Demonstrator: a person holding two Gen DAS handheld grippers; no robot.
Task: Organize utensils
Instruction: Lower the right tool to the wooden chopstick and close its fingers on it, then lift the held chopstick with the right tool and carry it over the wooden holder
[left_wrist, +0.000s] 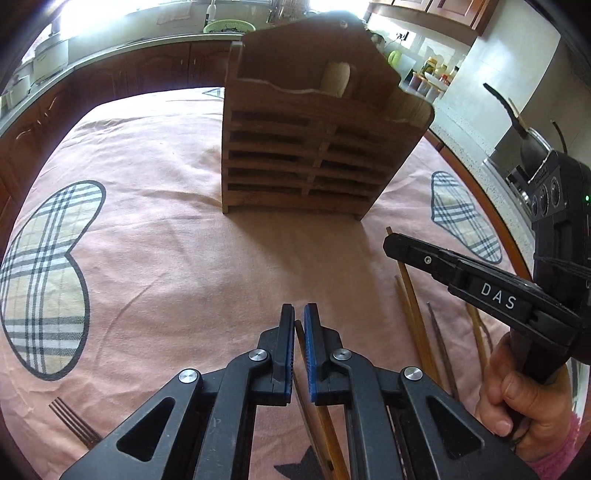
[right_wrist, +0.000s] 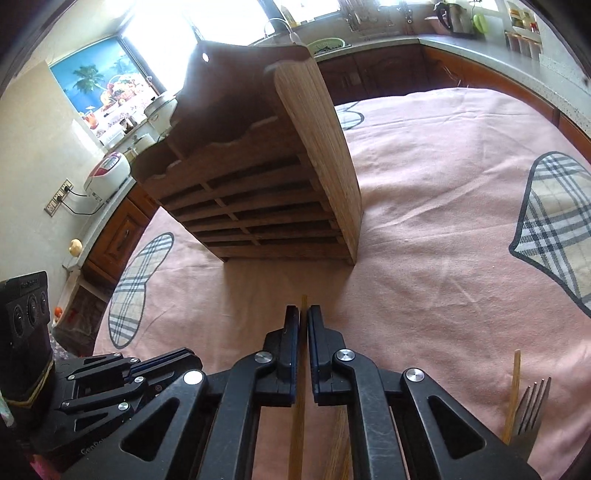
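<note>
Left wrist view: our left gripper (left_wrist: 299, 314) clenches a chopstick (left_wrist: 300, 334), seemingly; right gripper (right_wrist: 303, 314) clenches another chopstick (right_wrist: 304, 301). Wooden utensil rack (left_wrist: 306, 147) stands beyond on pink cloth (left_wrist: 166, 258).

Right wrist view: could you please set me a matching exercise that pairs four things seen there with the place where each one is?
Things:
1. slatted wooden utensil rack
2. silver metal fork
3. light wooden chopstick
4. green plastic basket

Places:
A. on the grey kitchen counter at the back
B. clamped between the jaws of the right gripper
C. standing upright on the pink cloth
D. lying on the pink cloth at the lower right edge

Pairs: 1-C; 2-D; 3-B; 4-A
</note>
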